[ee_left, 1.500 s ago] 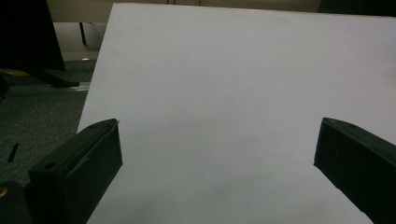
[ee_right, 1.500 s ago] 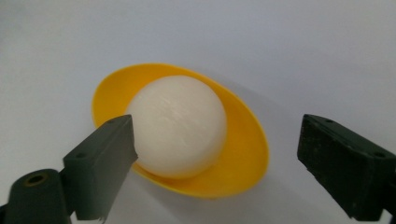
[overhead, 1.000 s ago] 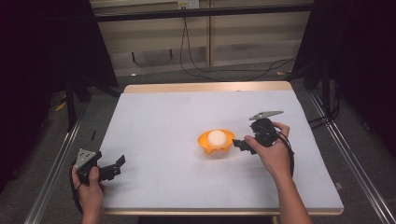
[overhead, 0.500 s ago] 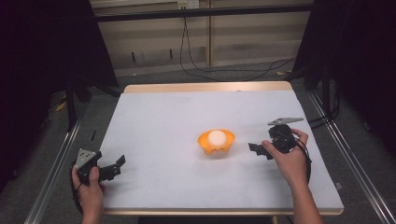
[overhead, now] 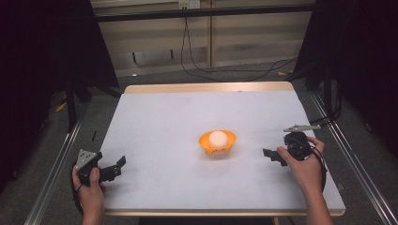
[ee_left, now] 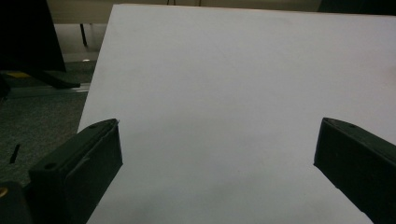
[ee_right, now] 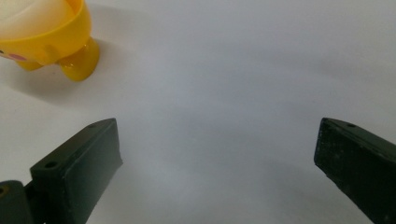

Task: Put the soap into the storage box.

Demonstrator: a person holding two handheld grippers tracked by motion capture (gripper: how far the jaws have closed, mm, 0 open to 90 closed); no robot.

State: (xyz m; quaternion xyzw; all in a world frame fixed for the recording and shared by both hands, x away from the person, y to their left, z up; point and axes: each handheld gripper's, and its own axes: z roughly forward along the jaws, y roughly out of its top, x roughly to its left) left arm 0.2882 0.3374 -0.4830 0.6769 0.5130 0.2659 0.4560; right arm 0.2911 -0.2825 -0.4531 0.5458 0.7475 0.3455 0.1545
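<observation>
Sitting mid-table, right of centre: one orange footed bowl (overhead: 217, 143) cradling one white ball (overhead: 217, 137).

Having drawn back rightward from the bowl since a second ago, suggesting placement finished: right gripper (overhead: 272, 155), jaws spread wide, gripping nothing. Waiting at near-left table (overhead: 155, 112) corner: left gripper (overhead: 117, 166), likewise wide, unladen.

table (overhead: 155, 122): white top with a wooden edge along the far and near sides.
bowl (overhead: 217, 144): orange, standing on small feet right of the table's middle (feet seen in the right gripper view).
ball (overhead: 217, 137): white, seated inside the bowl.
remaining surface: bare white sheet, evenly lit, with no marks.
</observation>
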